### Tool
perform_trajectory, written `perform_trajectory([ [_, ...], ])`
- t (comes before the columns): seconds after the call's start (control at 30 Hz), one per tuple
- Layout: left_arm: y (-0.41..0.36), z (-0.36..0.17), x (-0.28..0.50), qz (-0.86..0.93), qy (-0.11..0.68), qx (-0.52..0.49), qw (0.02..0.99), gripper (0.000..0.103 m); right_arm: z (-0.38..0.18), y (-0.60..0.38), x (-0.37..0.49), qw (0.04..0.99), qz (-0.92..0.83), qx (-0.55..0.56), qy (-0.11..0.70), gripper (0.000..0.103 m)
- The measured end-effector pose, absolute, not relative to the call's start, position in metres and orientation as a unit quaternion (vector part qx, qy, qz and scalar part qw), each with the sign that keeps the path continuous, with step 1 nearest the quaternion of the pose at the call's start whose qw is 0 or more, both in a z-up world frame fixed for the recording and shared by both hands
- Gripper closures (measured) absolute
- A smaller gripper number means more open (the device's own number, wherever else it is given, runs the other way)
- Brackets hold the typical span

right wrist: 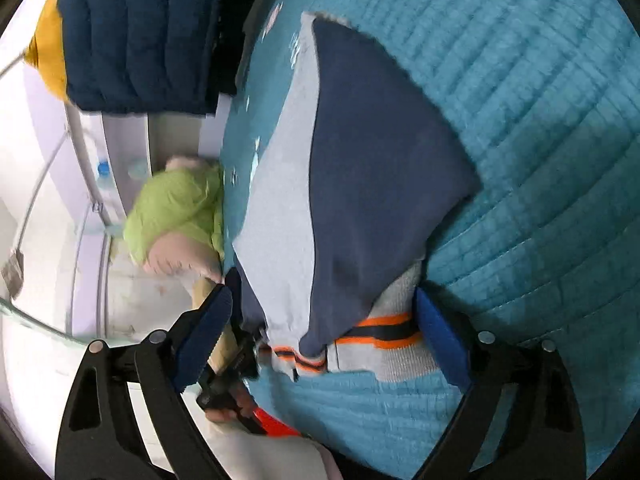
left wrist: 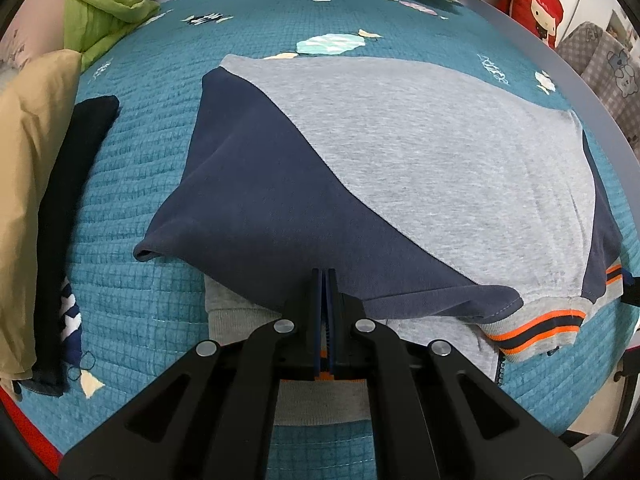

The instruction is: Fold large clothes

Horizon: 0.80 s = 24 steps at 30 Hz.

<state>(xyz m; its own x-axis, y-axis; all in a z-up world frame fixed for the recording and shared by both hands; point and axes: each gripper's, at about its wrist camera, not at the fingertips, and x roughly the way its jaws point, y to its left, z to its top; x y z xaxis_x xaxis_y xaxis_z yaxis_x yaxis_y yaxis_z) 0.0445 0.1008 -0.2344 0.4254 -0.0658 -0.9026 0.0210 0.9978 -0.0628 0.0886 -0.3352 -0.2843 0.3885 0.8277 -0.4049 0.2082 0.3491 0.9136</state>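
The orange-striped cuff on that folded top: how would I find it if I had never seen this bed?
Start from the teal quilted bedspread and find the grey and navy sweatshirt lying folded at its middle. Follow its near edge to the right corner, where the ribbed cuff sticks out. It alone carries orange and navy bands; the plain navy sleeve beside it has none.

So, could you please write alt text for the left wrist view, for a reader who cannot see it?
The left claw, its jaws shut, pinches the navy sleeve of a grey and navy sweatshirt lying folded on a teal quilted bedspread. An orange-striped cuff sits at the lower right, and a dark folded garment lies at the left.
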Motion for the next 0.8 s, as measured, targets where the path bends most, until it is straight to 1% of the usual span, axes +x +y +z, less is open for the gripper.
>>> perform_trajectory([
  [0.1,0.103,-0.235,0.045,-0.027,0.535,-0.03,0.844,0.1,-0.301,-0.341,0.096,0.598,0.27,0.612,0.441,0.016],
  [0.13,0.103,-0.235,0.045,-0.027,0.535,-0.032,0.844,0.1,-0.306,-0.345,0.098,0.587,0.271,0.629,0.43,0.018],
  [0.17,0.103,-0.235,0.045,-0.027,0.535,-0.034,0.844,0.1,-0.313,-0.346,0.102,0.576,0.272,0.644,0.423,0.022],
  [0.2,0.104,-0.235,0.045,-0.027,0.535,-0.033,0.844,0.1,-0.317,-0.346,0.104,0.572,0.27,0.65,0.421,0.024],
  [0.3,0.104,-0.235,0.045,-0.027,0.535,-0.032,0.844,0.1,-0.316,-0.349,0.108,0.578,0.258,0.668,0.392,0.025],
  [0.33,0.104,-0.235,0.045,-0.026,0.535,-0.032,0.844,0.1,-0.314,-0.347,0.108,0.584,0.25,0.664,0.395,0.026],
  [0.37,0.104,-0.235,0.044,-0.026,0.535,-0.031,0.844,0.1,-0.31,-0.346,0.106,0.592,0.234,0.651,0.413,0.032],
  [0.43,0.104,-0.234,0.044,-0.025,0.535,-0.03,0.844,0.1,-0.298,-0.341,0.106,0.603,0.192,0.608,0.48,0.038],
  [0.47,0.104,-0.234,0.044,-0.024,0.536,-0.03,0.844,0.1,-0.292,-0.339,0.105,0.604,0.172,0.598,0.497,0.038],
  [0.5,0.104,-0.234,0.044,-0.024,0.536,-0.029,0.844,0.1,-0.282,-0.347,0.097,0.624,0.108,0.555,0.539,0.037],
  [0.53,0.104,-0.234,0.044,-0.023,0.536,-0.026,0.844,0.1,-0.275,-0.351,0.093,0.645,0.07,0.515,0.56,0.037],
  [0.57,0.103,-0.234,0.045,-0.022,0.536,-0.023,0.844,0.1,-0.269,-0.354,0.088,0.661,0.068,0.495,0.561,0.039],
  [0.6,0.102,-0.234,0.044,-0.021,0.536,-0.023,0.844,0.1,-0.269,-0.356,0.085,0.658,0.082,0.502,0.554,0.038],
  [0.63,0.102,-0.234,0.044,-0.02,0.535,-0.023,0.844,0.1,-0.276,-0.357,0.085,0.649,0.098,0.516,0.55,0.037],
  [0.67,0.102,-0.234,0.044,-0.02,0.535,-0.023,0.844,0.1,-0.284,-0.36,0.086,0.642,0.112,0.529,0.543,0.032],
  [0.8,0.102,-0.234,0.045,-0.02,0.536,-0.021,0.844,0.1,-0.291,-0.367,0.098,0.618,0.194,0.572,0.502,0.028],
])
